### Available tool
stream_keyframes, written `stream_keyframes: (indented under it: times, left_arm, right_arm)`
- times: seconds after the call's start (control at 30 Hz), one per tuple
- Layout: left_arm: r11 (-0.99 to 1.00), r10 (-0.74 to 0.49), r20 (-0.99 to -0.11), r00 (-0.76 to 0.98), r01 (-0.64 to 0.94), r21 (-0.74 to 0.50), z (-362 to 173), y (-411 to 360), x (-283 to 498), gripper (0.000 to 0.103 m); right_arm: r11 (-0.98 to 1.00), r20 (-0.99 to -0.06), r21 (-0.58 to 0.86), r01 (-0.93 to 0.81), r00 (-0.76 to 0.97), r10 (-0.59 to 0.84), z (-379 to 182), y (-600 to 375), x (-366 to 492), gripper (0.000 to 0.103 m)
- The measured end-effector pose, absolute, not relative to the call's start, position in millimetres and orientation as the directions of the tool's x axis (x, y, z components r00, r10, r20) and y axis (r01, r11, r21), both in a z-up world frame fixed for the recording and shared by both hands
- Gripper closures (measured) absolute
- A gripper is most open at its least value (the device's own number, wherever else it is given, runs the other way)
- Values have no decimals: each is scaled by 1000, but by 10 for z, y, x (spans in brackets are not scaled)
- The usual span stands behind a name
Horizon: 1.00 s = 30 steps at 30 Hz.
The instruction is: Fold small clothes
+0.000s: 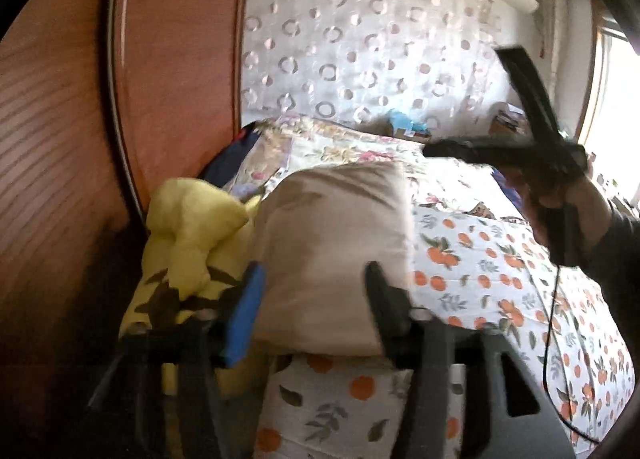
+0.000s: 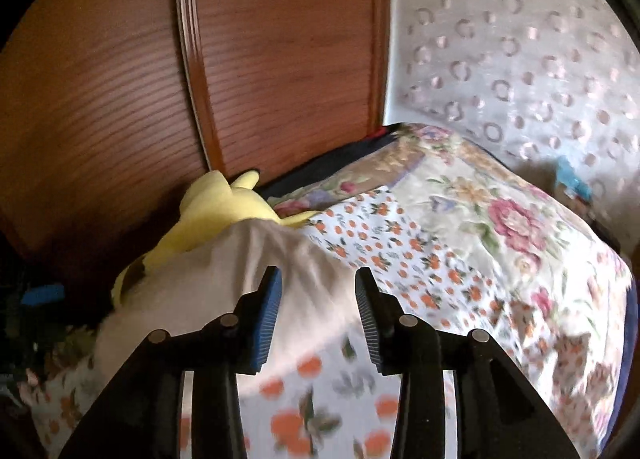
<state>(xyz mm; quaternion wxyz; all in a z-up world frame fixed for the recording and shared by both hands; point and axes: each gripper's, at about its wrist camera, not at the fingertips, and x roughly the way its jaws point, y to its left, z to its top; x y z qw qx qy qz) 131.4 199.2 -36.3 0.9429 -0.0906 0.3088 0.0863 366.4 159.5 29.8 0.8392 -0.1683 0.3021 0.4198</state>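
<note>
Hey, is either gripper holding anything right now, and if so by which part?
Nothing is held. The left gripper and the right gripper are both open, fingers clear of the folded beige garment.

Folded garment (image 1: 332, 243) lies on the bed (image 1: 500, 279) near its left edge, soft toy (image 1: 196, 227) touching it on the left, between it and the wardrobe (image 1: 80, 139). Quilt (image 1: 320, 147) heaped behind both, curtain (image 1: 360, 39) behind that. Left tongs (image 1: 312, 311) straddle the garment's near edge, pads apart from it; right tongs (image 2: 318, 315) hang over its right part, jaws parted; in the left view the right hand (image 1: 568, 211) is up over the bed, right of the garment.
</note>
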Motion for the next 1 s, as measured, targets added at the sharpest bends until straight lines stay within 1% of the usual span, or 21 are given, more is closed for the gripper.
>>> stream_keyframes:
  times: [0.07, 0.13, 0.2, 0.43, 0.5, 0.53, 0.57, 0.73, 0.83, 1.0]
  left_arm:
    - [976, 92, -580, 810, -190, -110, -263, 1855, 1298, 33]
    - [984, 69, -570, 819, -151, -97, -168, 1666, 1293, 30]
    - [989, 39, -554, 832, -111, -97, -84, 1480, 1274, 28]
    - [996, -21, -509, 861, -27, -88, 190, 827, 1229, 27]
    - [996, -48, -491, 870, 6, -86, 276, 619, 1189, 27]
    - [996, -52, -487, 872, 13, -84, 305, 557, 1179, 27]
    - [997, -60, -484, 873, 27, -76, 352, 448, 1158, 27]
    - [996, -92, -443, 892, 80, -45, 586, 55, 1007, 27]
    - [994, -105, -423, 900, 94, -46, 700, -80, 883, 27]
    - [996, -88, -414, 906, 77, -42, 829, -217, 757, 27]
  right_arm:
    - [618, -632, -21, -786, 490, 601, 329, 1309, 3404, 57]
    - [653, -603, -8, -757, 525, 601, 387, 986, 3067, 54]
    - [691, -578, -8, -723, 567, 587, 412, 709, 2787, 54]
    - [799, -521, 30, -601, 673, 525, 525, -212, 1837, 52]
    - [813, -506, 56, -580, 686, 523, 599, -398, 1593, 39]
    - [821, -490, 66, -567, 699, 522, 647, -491, 1468, 26]
    - [829, -465, 67, -556, 718, 519, 703, -571, 1330, 18]
    - [875, -382, 58, -480, 799, 464, 888, -863, 797, 17]
    - [902, -341, 56, -427, 841, 420, 938, -972, 483, 17]
    - [923, -314, 81, -376, 869, 382, 892, -982, 228, 17]
